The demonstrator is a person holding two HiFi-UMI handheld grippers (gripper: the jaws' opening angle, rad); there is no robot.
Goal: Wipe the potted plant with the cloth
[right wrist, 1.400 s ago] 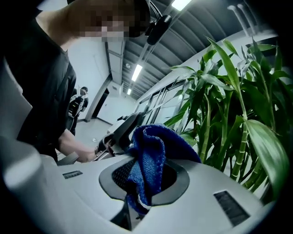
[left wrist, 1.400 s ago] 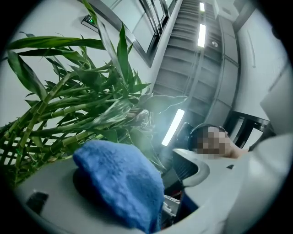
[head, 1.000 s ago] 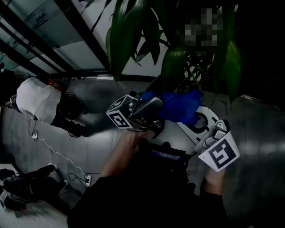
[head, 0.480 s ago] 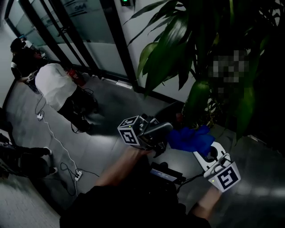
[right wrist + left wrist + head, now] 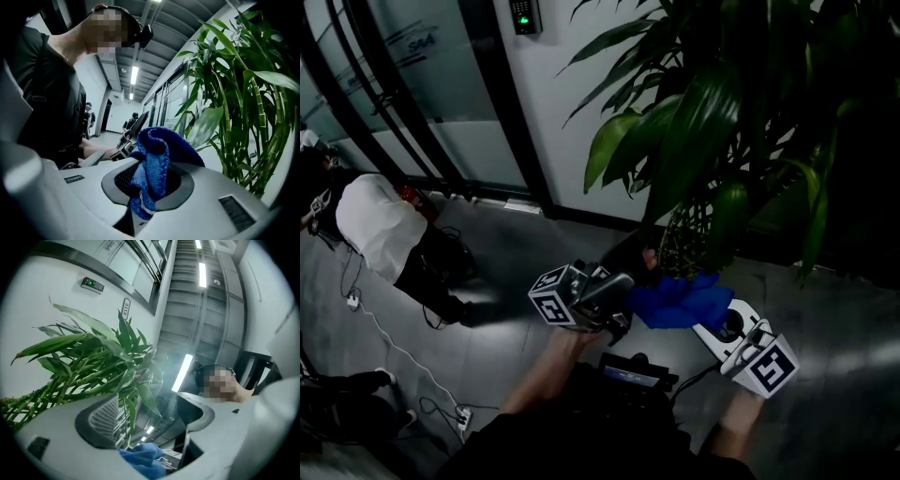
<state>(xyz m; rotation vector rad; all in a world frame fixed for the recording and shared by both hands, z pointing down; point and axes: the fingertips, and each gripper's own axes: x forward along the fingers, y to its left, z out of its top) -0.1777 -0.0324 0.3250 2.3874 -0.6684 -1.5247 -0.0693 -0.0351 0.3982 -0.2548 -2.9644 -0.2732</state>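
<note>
**One cloth (image 5: 680,300), one potted plant (image 5: 703,141), two grippers**

Far left, one other person (image 5: 375,220) crouches on the floor. The left gripper (image 5: 617,305), on a bare forearm reaching forward, has its jaws wide apart beside the blue cloth. The right gripper (image 5: 714,324) pinches that cloth, held near the plant's stems.

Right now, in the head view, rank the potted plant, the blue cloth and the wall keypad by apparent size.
1. potted plant, largest by far.
2. blue cloth.
3. wall keypad, smallest, though farther away.
</note>
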